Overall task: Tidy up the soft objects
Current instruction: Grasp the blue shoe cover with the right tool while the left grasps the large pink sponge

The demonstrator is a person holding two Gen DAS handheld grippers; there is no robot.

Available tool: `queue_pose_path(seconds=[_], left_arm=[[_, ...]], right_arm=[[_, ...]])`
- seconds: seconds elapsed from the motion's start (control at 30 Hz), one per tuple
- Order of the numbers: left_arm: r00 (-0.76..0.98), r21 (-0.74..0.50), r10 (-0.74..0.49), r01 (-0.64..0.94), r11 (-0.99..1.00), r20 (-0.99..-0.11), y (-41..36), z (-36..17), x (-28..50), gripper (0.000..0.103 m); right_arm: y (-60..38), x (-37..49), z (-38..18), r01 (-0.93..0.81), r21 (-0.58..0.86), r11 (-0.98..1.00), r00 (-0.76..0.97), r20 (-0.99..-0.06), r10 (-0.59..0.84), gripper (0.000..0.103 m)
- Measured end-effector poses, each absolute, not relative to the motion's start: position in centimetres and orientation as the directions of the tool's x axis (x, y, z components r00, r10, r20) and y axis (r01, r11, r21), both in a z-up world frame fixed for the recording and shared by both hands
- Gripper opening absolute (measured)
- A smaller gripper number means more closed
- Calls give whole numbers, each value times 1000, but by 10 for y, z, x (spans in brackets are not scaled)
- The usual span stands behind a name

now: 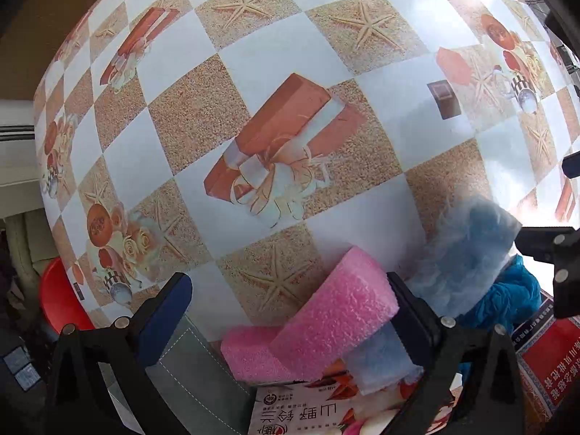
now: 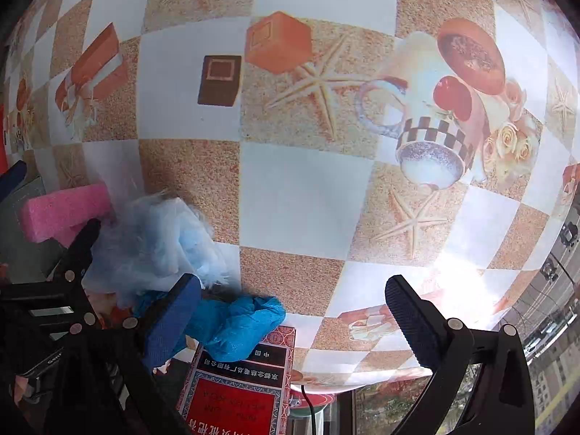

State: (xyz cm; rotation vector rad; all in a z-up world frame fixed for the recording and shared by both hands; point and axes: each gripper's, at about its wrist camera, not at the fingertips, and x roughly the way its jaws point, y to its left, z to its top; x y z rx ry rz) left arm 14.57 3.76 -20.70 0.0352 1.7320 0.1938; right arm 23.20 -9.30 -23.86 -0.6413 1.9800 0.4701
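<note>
A pile of soft things lies at the near table edge. In the left wrist view, two pink foam blocks (image 1: 337, 311) lean between the fingers of my open left gripper (image 1: 288, 311), the upper one against the right finger. Beside them are a pale blue sponge (image 1: 380, 359), a grey fabric pouch (image 1: 195, 373) and a printed packet (image 1: 308, 413). Further right are a light blue fluffy piece (image 1: 467, 250) and a crumpled blue cloth (image 1: 507, 301). My right gripper (image 2: 291, 319) is open over bare tablecloth. The blue cloth (image 2: 235, 326) lies just beside its left finger, with the fluffy piece (image 2: 156, 243) and pink foam (image 2: 65, 210) beyond.
A checkered tablecloth (image 1: 275, 83) with starfish and gift-box prints covers the table. A red printed box (image 2: 239, 384) lies under the blue cloth at the table's near edge. A red stool (image 1: 61, 297) stands below the table's left side. The left gripper's frame (image 2: 72, 272) is close to the right one.
</note>
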Motion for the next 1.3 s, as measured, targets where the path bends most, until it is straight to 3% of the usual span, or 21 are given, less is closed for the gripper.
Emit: queue_pose_path(seconds=[0.1, 0.2, 0.27, 0.37, 0.53, 0.67, 0.73, 0.83, 0.87, 0.93, 1.03, 1.13, 1.3], left_arm=[[-86, 152, 139, -162, 975, -986, 56, -188, 168, 103], [-59, 83, 71, -222, 972, -996, 73, -169, 174, 103], [-68, 36, 20, -241, 970, -997, 80, -163, 167, 103], [-110, -9, -38, -257, 966, -993, 77, -164, 151, 103], [-136, -27, -61, -238, 971, -989, 59, -170, 125, 103], [-174, 143, 117, -146, 979, -978, 50, -192, 118, 103], [-152, 140, 118, -144, 980, -981, 57, -198, 123, 103], [-108, 313, 302, -112, 943, -947, 75, -197, 146, 103], [-97, 339, 329, -123, 933, -939, 83, -193, 151, 103], [-77, 279, 269, -190, 941, -960, 99, -177, 160, 103], [-33, 175, 172, -263, 949, -984, 114, -154, 158, 103], [-13, 126, 128, -295, 947, -992, 118, -142, 147, 103], [-32, 124, 120, -312, 942, -992, 116, -146, 155, 103]], right_arm=[[-142, 260, -229, -526, -40, 849, -312, -920, -236, 102], [-169, 270, -209, -432, 125, 893, -349, -936, -38, 102], [-157, 256, -200, -491, 241, 837, -399, -917, 30, 102], [-119, 215, -199, -654, 319, 686, -459, -888, -25, 102], [-73, 159, -225, -816, 285, 504, -420, -890, -177, 102], [-74, 152, -248, -877, 118, 466, -283, -910, -302, 102], [-88, 166, -249, -861, 49, 506, -235, -922, -309, 102], [-126, 207, -245, -770, -52, 636, -184, -936, -299, 102], [-143, 224, -241, -716, -84, 693, -169, -942, -290, 102], [-175, 252, -228, -597, -107, 795, -156, -957, -246, 102], [-207, 268, -203, -495, 28, 868, -179, -981, -70, 102], [-218, 261, -188, -461, 143, 876, -193, -979, 59, 102], [-198, 244, -181, -501, 154, 851, -151, -985, 89, 102]])
